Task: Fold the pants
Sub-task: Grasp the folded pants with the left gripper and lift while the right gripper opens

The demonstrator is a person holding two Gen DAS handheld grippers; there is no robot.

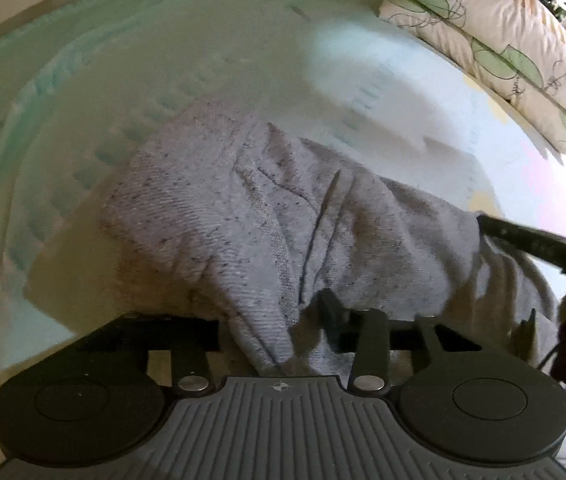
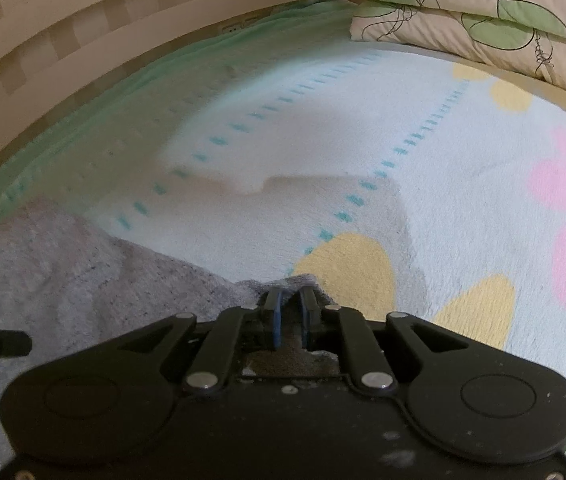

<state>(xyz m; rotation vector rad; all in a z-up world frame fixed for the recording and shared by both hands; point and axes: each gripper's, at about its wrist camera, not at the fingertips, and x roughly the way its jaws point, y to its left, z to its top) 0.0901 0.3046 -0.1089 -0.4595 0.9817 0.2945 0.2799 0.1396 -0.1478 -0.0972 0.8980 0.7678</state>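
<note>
The left claw point(image 1: 283, 320) was pinched on a bunched fold of the grey pants point(image 1: 251, 200). The right claw point(image 2: 291, 304) stood narrowly parted around their edge; whether it gripped was unclear. The pants lay on the bed's blanket point(image 2: 463, 200), near pillows point(image 2: 483, 12).

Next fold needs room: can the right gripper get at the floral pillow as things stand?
Likely not yet: the right gripper has the grey pants between its pads. Otherwise only bare blanket lies before the floral pillow.
</note>
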